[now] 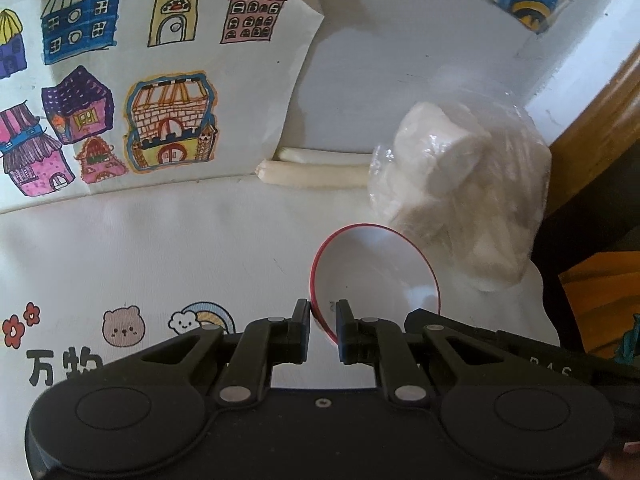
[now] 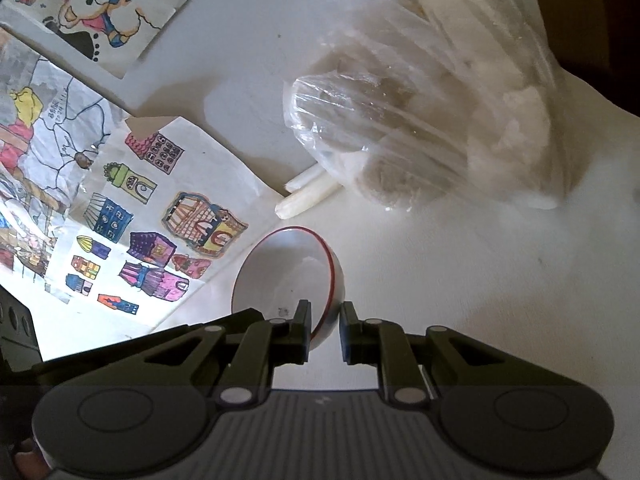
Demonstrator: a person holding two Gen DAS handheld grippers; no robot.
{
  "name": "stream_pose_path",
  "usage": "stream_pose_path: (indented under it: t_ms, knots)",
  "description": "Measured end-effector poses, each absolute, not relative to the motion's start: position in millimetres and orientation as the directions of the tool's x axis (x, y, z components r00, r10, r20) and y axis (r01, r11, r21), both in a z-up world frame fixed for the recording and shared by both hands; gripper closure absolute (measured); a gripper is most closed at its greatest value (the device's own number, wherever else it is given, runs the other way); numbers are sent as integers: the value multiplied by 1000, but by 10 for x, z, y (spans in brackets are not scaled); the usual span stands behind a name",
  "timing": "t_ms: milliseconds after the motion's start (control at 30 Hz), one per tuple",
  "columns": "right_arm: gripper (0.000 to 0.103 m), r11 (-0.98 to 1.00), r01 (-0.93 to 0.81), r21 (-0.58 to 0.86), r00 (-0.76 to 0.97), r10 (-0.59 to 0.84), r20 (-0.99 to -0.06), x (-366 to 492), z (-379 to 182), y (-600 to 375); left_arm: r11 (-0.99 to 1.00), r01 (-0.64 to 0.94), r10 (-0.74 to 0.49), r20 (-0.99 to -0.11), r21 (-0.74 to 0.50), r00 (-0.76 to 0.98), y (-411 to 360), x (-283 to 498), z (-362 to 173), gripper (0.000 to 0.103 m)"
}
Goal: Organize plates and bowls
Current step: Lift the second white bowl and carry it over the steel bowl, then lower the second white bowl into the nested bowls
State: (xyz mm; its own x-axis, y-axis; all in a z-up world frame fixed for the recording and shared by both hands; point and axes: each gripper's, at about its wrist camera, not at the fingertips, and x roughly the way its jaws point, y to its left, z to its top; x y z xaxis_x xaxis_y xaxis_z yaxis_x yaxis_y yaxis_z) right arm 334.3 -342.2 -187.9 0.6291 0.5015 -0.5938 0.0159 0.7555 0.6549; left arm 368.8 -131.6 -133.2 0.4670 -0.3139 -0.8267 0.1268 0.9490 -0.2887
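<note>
My left tongs [image 1: 323, 332] and right tongs [image 2: 325, 334] each pinched the rim of one red-rimmed bowl [image 1: 376, 268] above the worktop [image 1: 160, 248]; two white sticks [image 1: 316, 174], one bag [image 1: 460, 200], possibly buns.

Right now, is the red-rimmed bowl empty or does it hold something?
Empty. Both wrist views look into the bowl and show only bare white inside. Left gripper and right gripper each pinch its rim.
</note>
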Motion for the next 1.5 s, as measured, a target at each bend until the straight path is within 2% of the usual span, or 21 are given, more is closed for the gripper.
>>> stream_pose_path:
  t_ms: [600,1500]
  knots:
    - [87,761,29,648,622,494,-607,2893,-1800,-3406,933,176,-360,-820,-314,446,-1259,3243,-1268,88]
    - [85,801,15,599,504,511,-696,2355,-1899,-3441,915,195,-403,-841,-354,360,-1257,2628,-1346,87]
